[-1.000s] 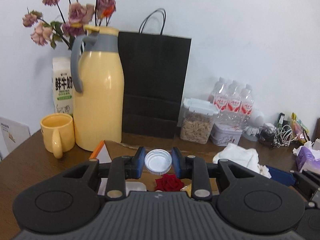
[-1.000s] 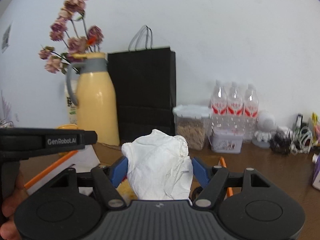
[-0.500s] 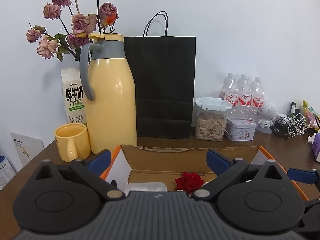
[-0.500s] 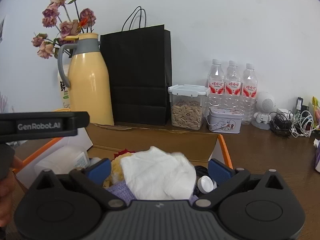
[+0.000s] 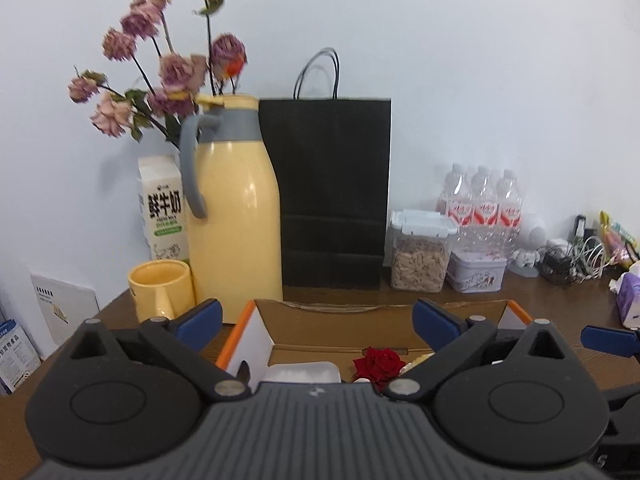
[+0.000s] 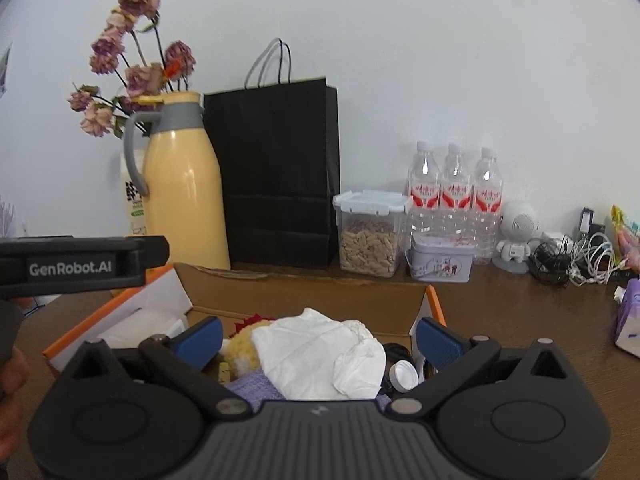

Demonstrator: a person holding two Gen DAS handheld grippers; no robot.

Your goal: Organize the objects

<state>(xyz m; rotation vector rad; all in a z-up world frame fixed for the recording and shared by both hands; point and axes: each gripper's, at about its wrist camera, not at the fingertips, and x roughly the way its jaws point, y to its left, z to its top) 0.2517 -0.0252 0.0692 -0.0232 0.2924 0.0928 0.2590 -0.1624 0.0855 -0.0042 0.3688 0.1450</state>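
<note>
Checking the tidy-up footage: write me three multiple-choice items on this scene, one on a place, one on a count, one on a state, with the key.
1. Where does the white tissue lie?
A. In the cardboard box
B. On the black paper bag
C. Inside the yellow mug

2. How many water bottles stand by the wall?
A. Two
B. Three
C. Five

3. How do the right gripper's jaws stand?
A. Shut on the tissue
B. Shut on a bottle cap
C. Open, holding nothing

Key:
1 A, the tissue rests on the pile inside the box walls.
2 B, three red-labelled bottles stand side by side behind the seed container.
3 C, both blue pads stand wide apart, clear of the tissue below them.
</note>
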